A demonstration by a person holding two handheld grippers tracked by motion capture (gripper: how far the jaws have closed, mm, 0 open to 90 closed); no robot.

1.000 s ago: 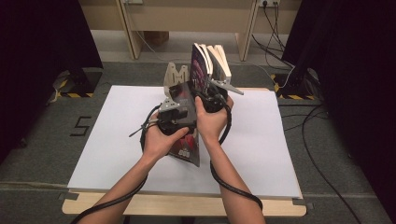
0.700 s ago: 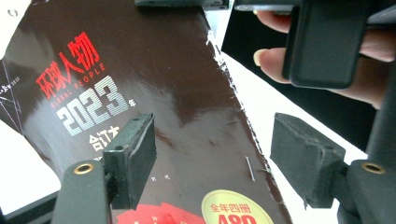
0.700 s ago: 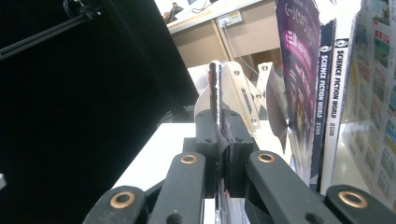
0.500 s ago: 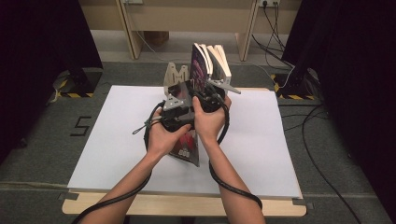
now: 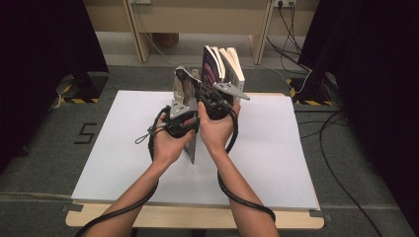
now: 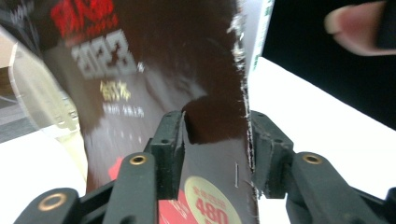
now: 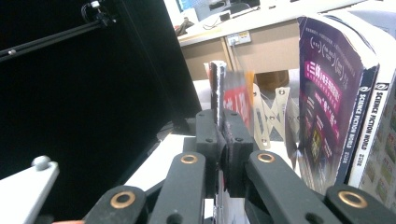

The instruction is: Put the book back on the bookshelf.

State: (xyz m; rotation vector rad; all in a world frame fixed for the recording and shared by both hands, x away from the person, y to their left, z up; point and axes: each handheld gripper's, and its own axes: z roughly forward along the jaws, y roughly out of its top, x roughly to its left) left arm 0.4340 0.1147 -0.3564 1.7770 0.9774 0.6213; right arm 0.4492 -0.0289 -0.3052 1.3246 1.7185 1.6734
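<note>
Dark-covered magazine (image 6: 154,93), printed in red and pale lettering, stands on edge above the white tabletop (image 5: 276,148) between the person's two hands. Left gripper (image 6: 212,140): its black jaws straddle the magazine's lower edge and have just been closing, with the cover between them — whether the pads already press on it cannot be told. Right gripper (image 7: 223,135): jaws narrow, clamped on the thin edge of the same magazine, which rises upright from between them. High view — left gripper (image 5: 182,121) and right gripper (image 5: 217,106) are held close together near the table's far middle. Just behind them stands a row of upright books (image 5: 222,64), the nearest purple-covered (image 7: 334,102), beside a pale folding bookstand (image 7: 273,116).
</note>
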